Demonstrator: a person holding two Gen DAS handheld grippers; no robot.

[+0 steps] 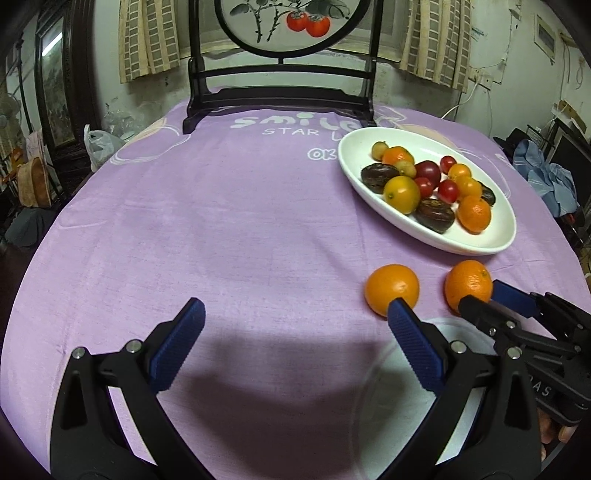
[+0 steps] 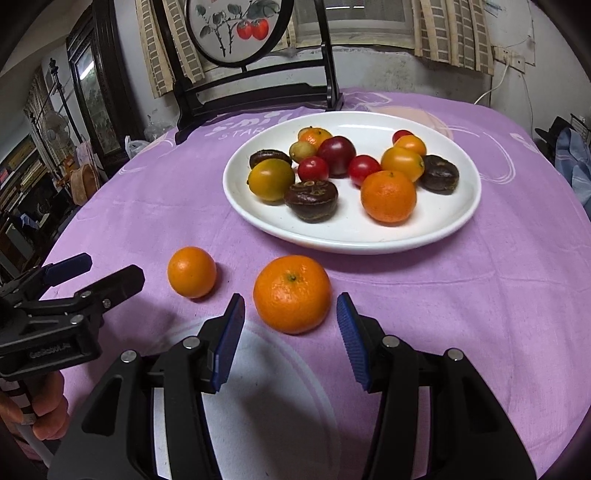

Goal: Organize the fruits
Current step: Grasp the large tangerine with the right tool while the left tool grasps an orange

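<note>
Two oranges lie loose on the purple-clothed table [image 2: 480,295], near the white plate [image 2: 369,240] of mixed fruit. The right gripper [image 2: 291,317] hangs low with its fingers apart, flanking the larger orange [image 2: 291,293] without touching it. The left gripper [image 1: 295,321] has its fingers spread wide over bare cloth, beside the smaller orange [image 1: 392,286].

A purple cloth [image 1: 229,206] printed with white lettering covers the round worktop. At its far edge stands a dark wooden stand [image 1: 280,92] holding a round painted panel [image 1: 291,22] (red fruit on a branch), with checked curtains [image 1: 147,40] behind. A white plastic bag [image 1: 99,146] sits off to the left.
</note>
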